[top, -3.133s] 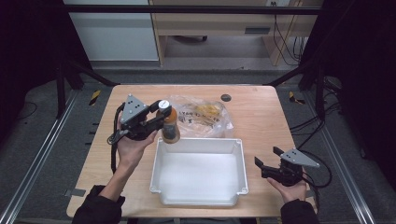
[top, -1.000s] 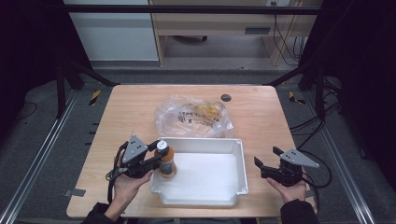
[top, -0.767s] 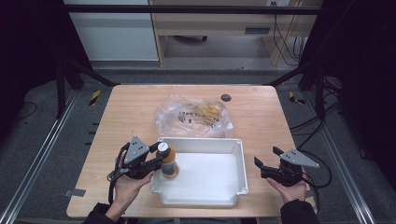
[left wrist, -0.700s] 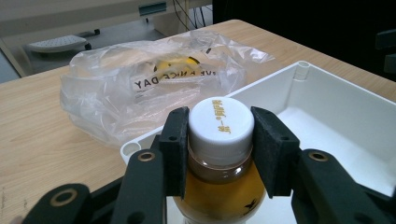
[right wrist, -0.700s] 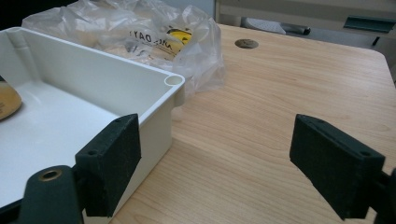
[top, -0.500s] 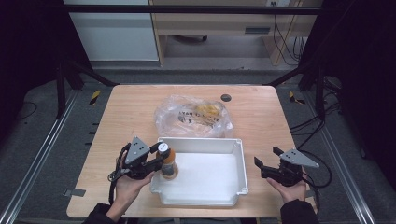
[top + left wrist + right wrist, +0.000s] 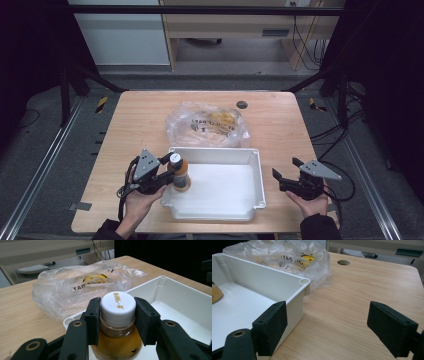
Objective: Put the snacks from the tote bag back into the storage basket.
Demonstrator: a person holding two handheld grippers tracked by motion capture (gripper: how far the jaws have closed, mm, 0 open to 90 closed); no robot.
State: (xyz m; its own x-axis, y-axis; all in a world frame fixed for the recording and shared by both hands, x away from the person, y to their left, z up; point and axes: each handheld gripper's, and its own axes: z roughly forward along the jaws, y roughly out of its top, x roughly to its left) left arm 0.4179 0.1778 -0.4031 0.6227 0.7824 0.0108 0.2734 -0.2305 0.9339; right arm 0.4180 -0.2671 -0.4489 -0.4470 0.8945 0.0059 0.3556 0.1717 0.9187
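Left gripper (image 7: 169, 172): at the near left corner of the white bin (image 7: 252, 159), pads clamped on the neck of a small bottle (image 7: 180, 175), one pad against each side just under the white cap (image 7: 118, 304). Bottle: upright, amber contents, white screw cap with gold lettering, standing inside the bin at its left end, close to the left wall. Right gripper (image 7: 286, 175): held just right of the bin over bare table (image 7: 135, 130), jaws spread wide, nothing between them; left pad (image 7: 272, 326) just beside the bin's outer right wall. White bin: rectangular, near the table's front edge. Clear plastic bag (image 7: 207, 125): crumpled, printed, yellow contents inside, lying just behind the bin, touching its far rim. Small dark round disc (image 7: 242, 104): on the table beyond the bag.
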